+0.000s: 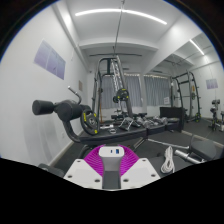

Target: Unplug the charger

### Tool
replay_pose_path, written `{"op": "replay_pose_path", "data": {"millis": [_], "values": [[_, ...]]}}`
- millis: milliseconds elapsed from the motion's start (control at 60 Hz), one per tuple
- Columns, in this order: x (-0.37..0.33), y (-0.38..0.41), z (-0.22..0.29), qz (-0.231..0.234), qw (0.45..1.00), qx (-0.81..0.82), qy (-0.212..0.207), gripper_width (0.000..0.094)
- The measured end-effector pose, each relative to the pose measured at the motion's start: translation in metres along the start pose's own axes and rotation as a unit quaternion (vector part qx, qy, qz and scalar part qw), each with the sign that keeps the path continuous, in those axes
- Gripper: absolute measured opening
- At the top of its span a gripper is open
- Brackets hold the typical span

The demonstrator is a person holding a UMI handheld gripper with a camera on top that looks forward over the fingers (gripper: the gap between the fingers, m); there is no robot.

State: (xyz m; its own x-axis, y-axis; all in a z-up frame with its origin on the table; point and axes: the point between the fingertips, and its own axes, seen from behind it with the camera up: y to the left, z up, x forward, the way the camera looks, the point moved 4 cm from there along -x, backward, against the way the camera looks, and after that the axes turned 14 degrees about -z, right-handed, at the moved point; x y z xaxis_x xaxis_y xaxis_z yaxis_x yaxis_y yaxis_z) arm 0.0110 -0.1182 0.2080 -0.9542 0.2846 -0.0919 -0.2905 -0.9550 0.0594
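Note:
A small white charger point(112, 151) with a blue USB port on its face sits between my two magenta pads point(94, 159). My gripper point(112, 156) is shut on it, with both pads pressing its sides. The charger is held up in open air, facing into the room. No socket or power strip shows around it. A white coiled cable point(176, 158) lies low, just to the right of the fingers; I cannot tell whether it joins the charger.
This is a gym room. A padded black bench arm point(52, 108) reaches in from the left. A cable machine point(112, 85) stands ahead, with dumbbells point(135, 123) on a low rack. A black rack point(186, 95) stands to the right.

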Motion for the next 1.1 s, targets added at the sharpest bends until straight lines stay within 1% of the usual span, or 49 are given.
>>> {"op": "replay_pose_path", "data": {"millis": [33, 83, 117, 183, 217, 267, 400, 467, 533, 567, 683, 700, 717, 767, 800, 817, 833, 883, 950, 1100], "values": [[-0.001, -0.011, 0.019, 0.007, 1.000, 0.018, 0.014, 0.0163], [0.000, -0.039, 0.033, 0.003, 1.000, 0.014, 0.027, 0.0163], [0.008, -0.054, 0.035, -0.007, 0.999, 0.008, 0.032, 0.0162], [0.017, -0.098, 0.028, -0.027, 0.998, -0.016, 0.057, 0.0162], [0.020, -0.129, 0.012, -0.042, 0.996, -0.032, 0.068, 0.0163], [0.028, -0.162, 0.000, -0.068, 0.991, -0.059, 0.098, 0.0163], [0.037, -0.253, -0.071, -0.118, 0.973, -0.101, 0.171, 0.0170], [0.041, -0.279, -0.105, -0.130, 0.963, -0.113, 0.206, 0.0186], [0.047, -0.293, -0.134, -0.131, 0.955, -0.118, 0.237, 0.0204], [0.049, -0.298, -0.144, -0.130, 0.952, -0.121, 0.248, 0.0218], [0.055, -0.296, -0.167, -0.116, 0.944, -0.129, 0.280, 0.0339], [0.054, -0.293, -0.170, -0.111, 0.943, -0.128, 0.287, 0.0370], [0.054, -0.291, -0.169, -0.108, 0.942, -0.127, 0.292, 0.0447], [0.049, -0.293, -0.167, -0.112, 0.941, -0.128, 0.293, 0.0733], [0.045, -0.291, -0.158, -0.111, 0.943, -0.135, 0.283, 0.0876], [0.043, -0.291, -0.153, -0.113, 0.944, -0.138, 0.276, 0.0843], [0.039, -0.292, -0.146, -0.116, 0.946, -0.142, 0.269, 0.0832], [0.024, -0.289, -0.124, -0.119, 0.947, -0.153, 0.256, 0.0861], [-0.011, -0.281, -0.093, -0.118, 0.952, -0.148, 0.241, 0.0860], [-0.128, -0.253, -0.028, -0.101, 0.963, -0.102, 0.229, 0.0856]]}}
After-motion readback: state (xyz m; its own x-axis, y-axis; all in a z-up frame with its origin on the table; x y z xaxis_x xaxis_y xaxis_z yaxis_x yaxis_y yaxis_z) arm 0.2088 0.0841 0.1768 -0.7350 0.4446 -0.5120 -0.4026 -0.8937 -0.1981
